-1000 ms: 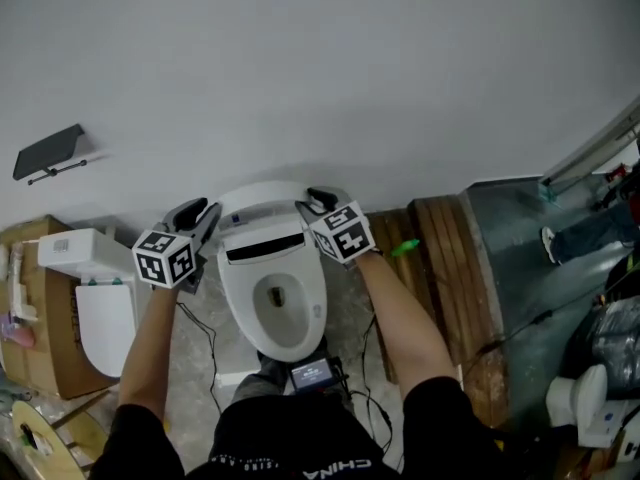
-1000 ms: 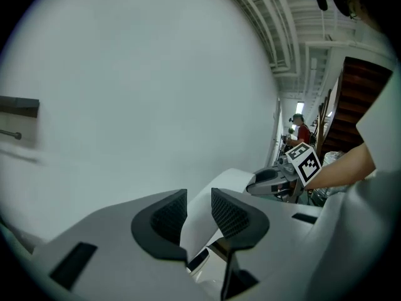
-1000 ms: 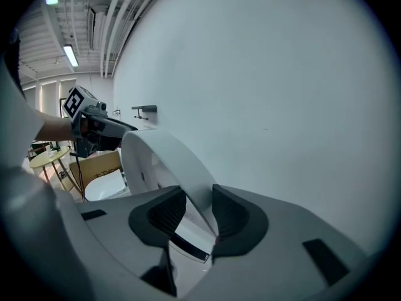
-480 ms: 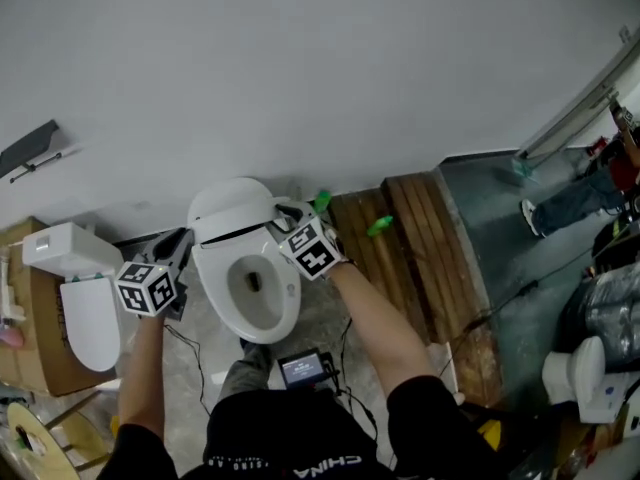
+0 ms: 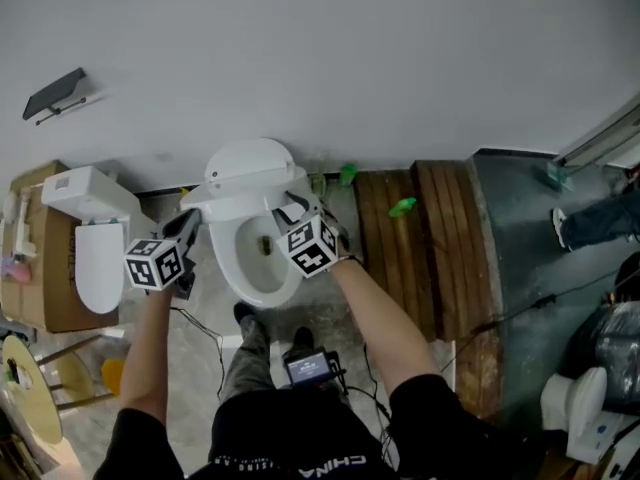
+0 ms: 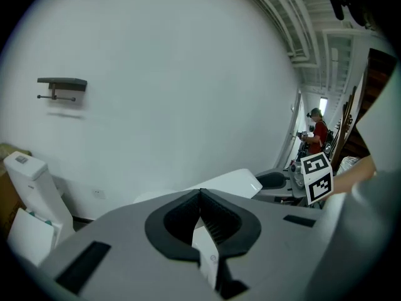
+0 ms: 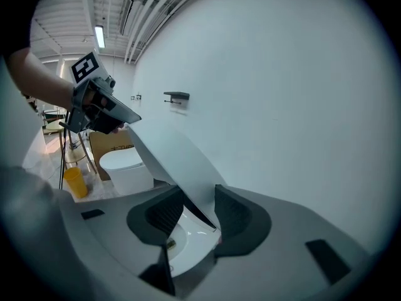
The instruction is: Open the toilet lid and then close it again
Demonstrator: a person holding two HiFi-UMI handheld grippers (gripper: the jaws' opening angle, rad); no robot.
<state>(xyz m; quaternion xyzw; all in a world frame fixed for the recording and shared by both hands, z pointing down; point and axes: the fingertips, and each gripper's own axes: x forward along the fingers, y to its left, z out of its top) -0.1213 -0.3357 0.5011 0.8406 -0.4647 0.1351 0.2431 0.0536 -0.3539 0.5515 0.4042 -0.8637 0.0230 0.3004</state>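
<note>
Halfway shut: the white plastic toilet lid [image 5: 250, 165] has tipped forward from upright, the left gripper [image 6: 200, 199] jaws just pressed together beside it, the right gripper [image 7: 193, 212] jaws just widening, loosely straddling its edge.

White toilet lid [image 5: 250, 163] and bowl [image 5: 248, 268], black-and-white square markers on left gripper [image 5: 193, 218] and right gripper [image 5: 292, 205], brown wooden planks [image 5: 420, 230], grey wall [image 5: 350, 58]
</note>
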